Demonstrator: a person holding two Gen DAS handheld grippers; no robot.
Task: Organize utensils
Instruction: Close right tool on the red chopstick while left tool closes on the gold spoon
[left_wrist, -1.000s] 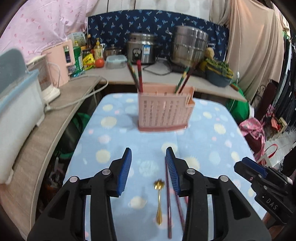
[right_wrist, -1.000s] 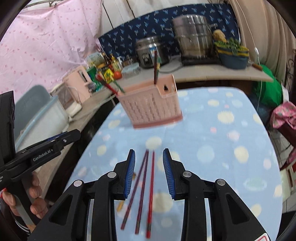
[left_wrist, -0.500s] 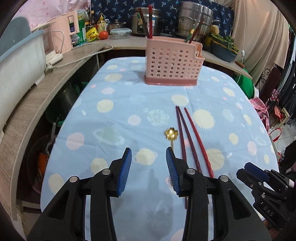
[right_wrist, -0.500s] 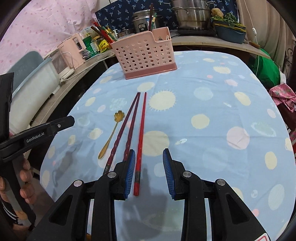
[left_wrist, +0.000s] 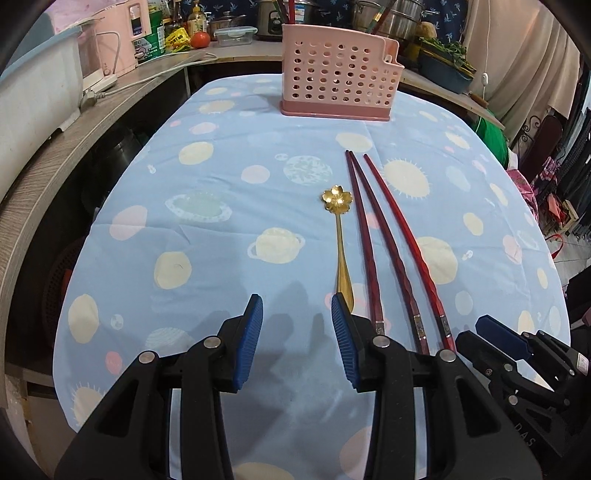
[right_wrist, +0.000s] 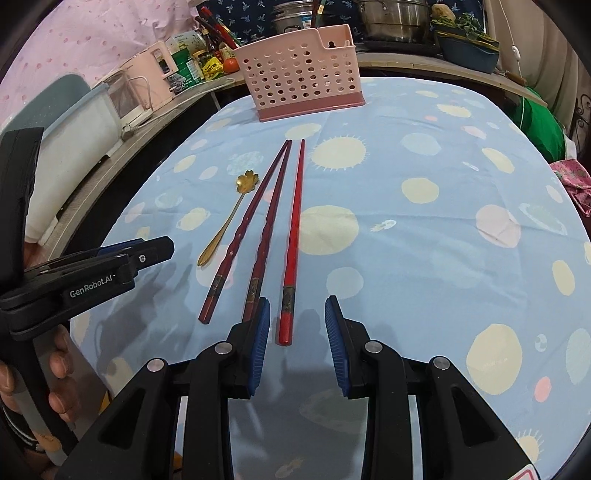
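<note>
Red chopsticks (right_wrist: 291, 236) and a gold spoon (left_wrist: 341, 243) are lying ahead of both grippers.
The right gripper (right_wrist: 297, 317) is hanging released around one chopstick's end; the left gripper (left_wrist: 295, 314) is hanging released, gripping nothing, with the spoon just right of it and the pink basket (left_wrist: 338, 77) far ahead.

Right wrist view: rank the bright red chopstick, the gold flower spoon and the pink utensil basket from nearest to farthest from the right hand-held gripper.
1. Bright red chopstick: its butt end lies between the open fingers of the right hand-held gripper.
2. Gold flower spoon: farther out, left of the chopsticks.
3. Pink utensil basket: at the table's far end.
</note>
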